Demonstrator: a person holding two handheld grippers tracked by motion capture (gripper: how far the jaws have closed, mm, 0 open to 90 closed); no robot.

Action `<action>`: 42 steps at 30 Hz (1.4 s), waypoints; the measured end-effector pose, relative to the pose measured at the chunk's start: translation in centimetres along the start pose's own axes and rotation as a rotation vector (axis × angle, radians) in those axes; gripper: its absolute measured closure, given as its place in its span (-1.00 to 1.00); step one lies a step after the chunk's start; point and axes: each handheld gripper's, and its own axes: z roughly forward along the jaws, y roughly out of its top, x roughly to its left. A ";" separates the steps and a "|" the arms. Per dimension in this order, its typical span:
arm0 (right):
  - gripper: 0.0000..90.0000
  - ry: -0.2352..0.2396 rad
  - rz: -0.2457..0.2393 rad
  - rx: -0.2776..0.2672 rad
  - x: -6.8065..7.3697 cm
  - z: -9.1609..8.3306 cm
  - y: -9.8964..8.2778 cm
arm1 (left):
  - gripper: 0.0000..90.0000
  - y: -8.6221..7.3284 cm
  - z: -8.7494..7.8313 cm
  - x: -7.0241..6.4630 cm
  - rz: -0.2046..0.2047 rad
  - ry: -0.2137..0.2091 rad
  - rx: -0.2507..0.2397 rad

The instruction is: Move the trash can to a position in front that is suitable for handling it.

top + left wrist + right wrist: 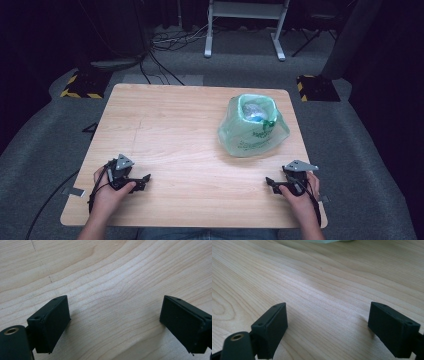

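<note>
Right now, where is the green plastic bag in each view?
High view: green plastic bag stands on the right far part of the table, ahead of the right gripper.
Left gripper view: none of the bag, just wood grain.
Right gripper view: a pale green sliver at the top edge.
Shared landmark: the table.

green bag (252, 126) on table (165, 120), grippers apart

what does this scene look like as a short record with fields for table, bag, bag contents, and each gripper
table: light wooden table, bare apart from the bag
bag: green plastic bag, standing on the far right part of the table, mouth open upward
bag contents: something bluish and crumpled inside, too small to identify
left gripper: left gripper, near edge of the table at left, jaws open with nothing between them
right gripper: right gripper, near edge at right, jaws open with nothing between them
contact with bag: none, both grippers well apart from it
</note>
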 end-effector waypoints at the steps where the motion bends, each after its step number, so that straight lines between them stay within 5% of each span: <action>1: -0.65 0.000 -0.001 0.000 0.0 0.0 0.0 | -0.80 0.0 0.0 0.0 0.000 0.005 -0.007; 18: -0.61 0.006 -0.006 -0.003 0.0 0.0 0.0 | -0.82 0.1 0.2 0.0 0.006 -0.001 -0.002; 25: -0.36 0.019 0.004 -0.039 0.3 -0.3 0.3 | -0.82 0.3 0.3 0.0 0.002 -0.001 -0.001; 29: -0.36 0.050 -0.019 -0.075 0.6 -0.9 1.8 | -0.82 0.2 0.2 0.0 0.000 0.011 -0.010; 31: -0.28 0.039 -0.039 -0.088 0.8 -1.4 3.0 | -0.58 0.1 0.0 0.0 0.000 0.033 -0.026; 35: -0.22 0.048 -0.030 -0.120 0.9 -2.2 4.6 | -0.59 0.2 0.1 0.1 -0.018 0.013 -0.025; 42: -0.24 0.058 -0.064 -0.131 1.2 -2.8 7.4 | -0.60 0.2 0.1 0.5 0.009 -0.009 -0.020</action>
